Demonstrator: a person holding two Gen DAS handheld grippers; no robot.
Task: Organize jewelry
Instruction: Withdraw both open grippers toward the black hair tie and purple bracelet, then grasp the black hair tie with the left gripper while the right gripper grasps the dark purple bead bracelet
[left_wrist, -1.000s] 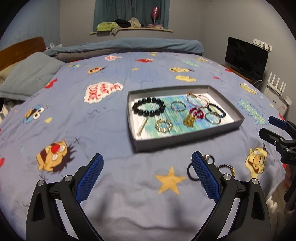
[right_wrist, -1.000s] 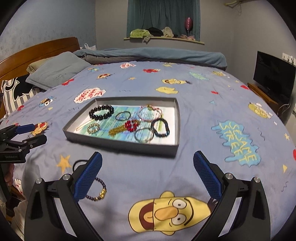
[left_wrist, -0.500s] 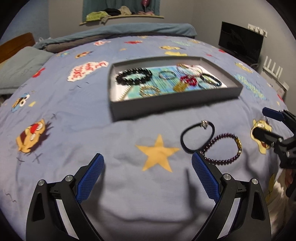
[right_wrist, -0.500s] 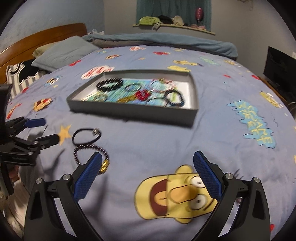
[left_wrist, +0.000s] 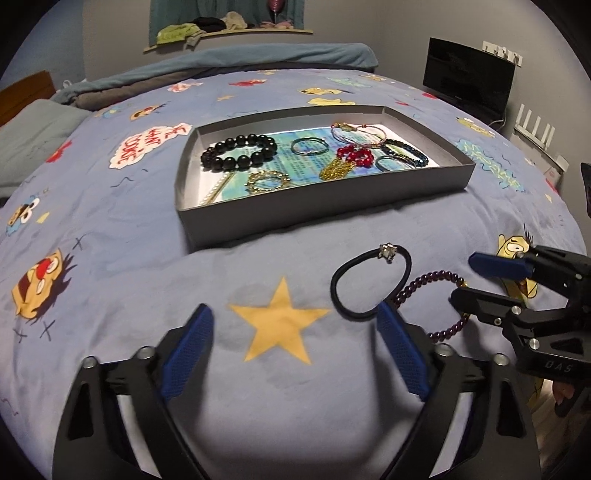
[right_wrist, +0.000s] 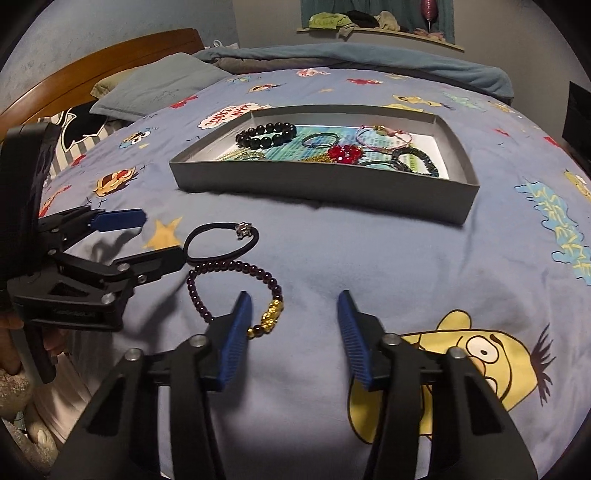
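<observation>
A grey tray (left_wrist: 332, 205) (right_wrist: 317, 182) on the blue bedspread holds several bracelets, among them a black bead bracelet (left_wrist: 238, 151) (right_wrist: 266, 134). In front of it on the cover lie a black hair tie with a silver charm (left_wrist: 369, 280) (right_wrist: 221, 243) and a purple bead bracelet with a gold charm (left_wrist: 439, 295) (right_wrist: 236, 291). My left gripper (left_wrist: 295, 332) (right_wrist: 155, 236) is open, low over the cover just left of the hair tie. My right gripper (right_wrist: 293, 321) (left_wrist: 480, 280) is open and empty, its left finger beside the gold charm.
A grey pillow (right_wrist: 159, 85) and wooden headboard (right_wrist: 103, 66) are at the left. A folded blue blanket (left_wrist: 258, 55) lies along the far side. A dark TV screen (left_wrist: 469, 77) stands at the right. The bed edge is close under both grippers.
Both grippers have dropped lower and closed in on the hair tie and purple bracelet. The right gripper's jaws have narrowed but stay open.
</observation>
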